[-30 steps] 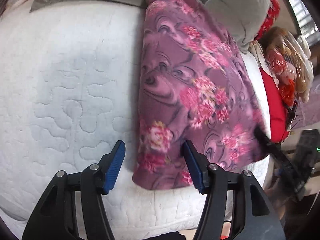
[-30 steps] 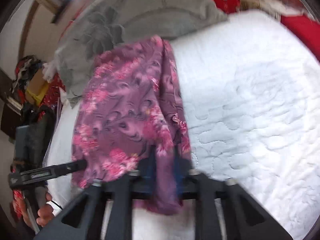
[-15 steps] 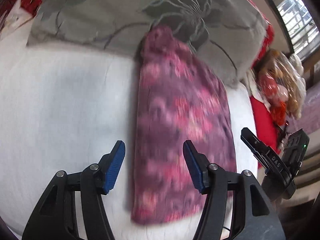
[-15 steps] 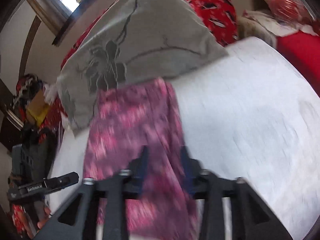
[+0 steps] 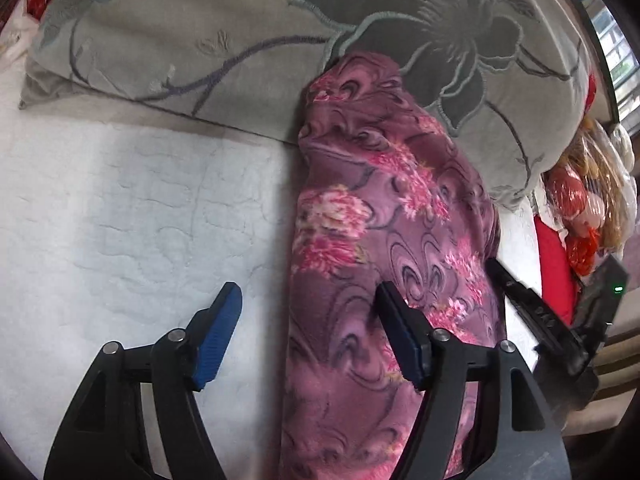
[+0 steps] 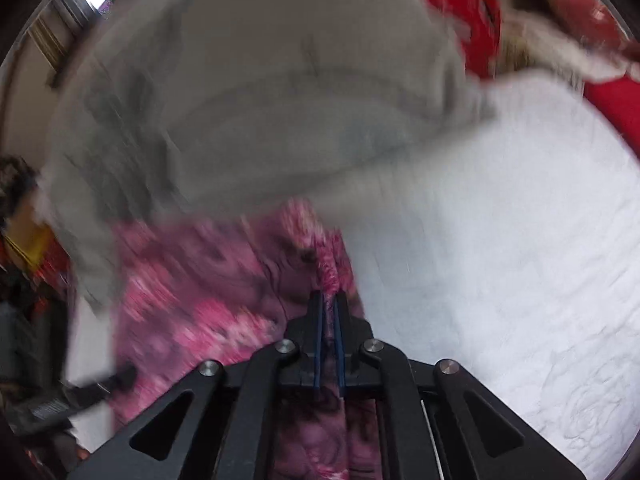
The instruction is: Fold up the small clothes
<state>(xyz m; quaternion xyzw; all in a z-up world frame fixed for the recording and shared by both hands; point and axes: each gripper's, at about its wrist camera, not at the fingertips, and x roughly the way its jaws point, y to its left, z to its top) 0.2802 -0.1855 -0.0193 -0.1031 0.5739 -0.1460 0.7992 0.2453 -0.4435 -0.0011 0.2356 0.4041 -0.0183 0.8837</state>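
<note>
A purple floral garment (image 5: pixel 384 216) lies in a long strip on the white quilted bed (image 5: pixel 120 220), its far end against a grey pillow (image 5: pixel 200 40). My left gripper (image 5: pixel 310 320) hovers over the strip's near left edge. Its jaws are opening; the cloth edge lies under the gap, and the pads press on nothing. In the blurred right wrist view my right gripper (image 6: pixel 329 300) is shut on a raised fold of the garment (image 6: pixel 192 304). That gripper (image 5: pixel 536 320) also shows at the strip's right edge, and the left gripper (image 6: pixel 80 396) shows as a dark blur.
The grey flower-stitched pillow (image 6: pixel 260 100) fills the far side. Red cloth (image 5: pixel 556 264) and plastic-wrapped things (image 5: pixel 588 200) crowd the bed's right edge. Red patterned fabric (image 6: pixel 480 20) lies behind the pillow. White quilt (image 6: pixel 500 240) spreads to the right of the garment.
Both views have moved up toward the pillow. The right jaws let go of the garment, opened, then shut again on a fold of it. The left jaws stand a little wider.
</note>
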